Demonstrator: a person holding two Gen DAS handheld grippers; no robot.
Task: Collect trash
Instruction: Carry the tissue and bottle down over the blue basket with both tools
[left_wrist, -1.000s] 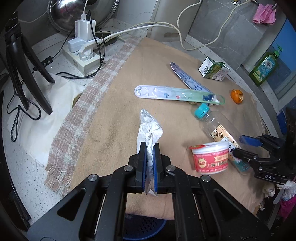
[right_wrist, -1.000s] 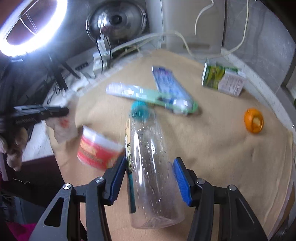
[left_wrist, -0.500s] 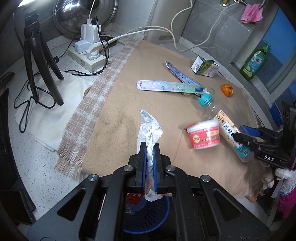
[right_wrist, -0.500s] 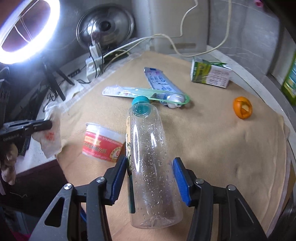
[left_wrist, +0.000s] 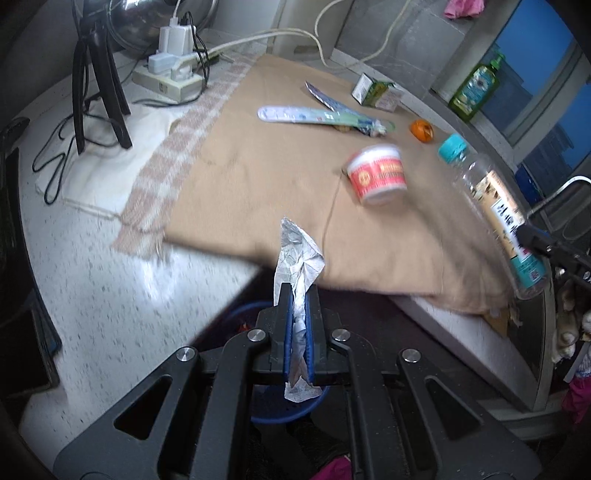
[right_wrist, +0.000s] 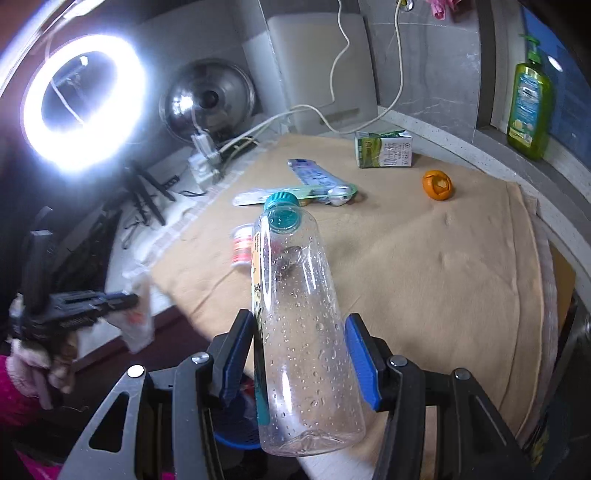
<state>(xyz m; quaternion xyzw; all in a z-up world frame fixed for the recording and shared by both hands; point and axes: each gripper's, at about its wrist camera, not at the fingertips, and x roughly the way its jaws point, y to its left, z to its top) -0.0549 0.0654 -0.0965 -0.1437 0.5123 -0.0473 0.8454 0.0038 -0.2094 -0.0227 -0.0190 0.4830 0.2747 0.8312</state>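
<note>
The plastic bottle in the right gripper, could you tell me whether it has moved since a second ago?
Yes. The plastic bottle has been lifted off the tan cloth and drawn back past its near edge, above the blue basket.

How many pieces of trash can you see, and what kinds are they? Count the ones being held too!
Plastic bottle: 1
Crumpled wrapper: 1
Red and white cup: 1
Toothbrush pack: 1
Flat blue tube: 1
Green carton: 1
Orange peel: 1
Total: 7
</note>
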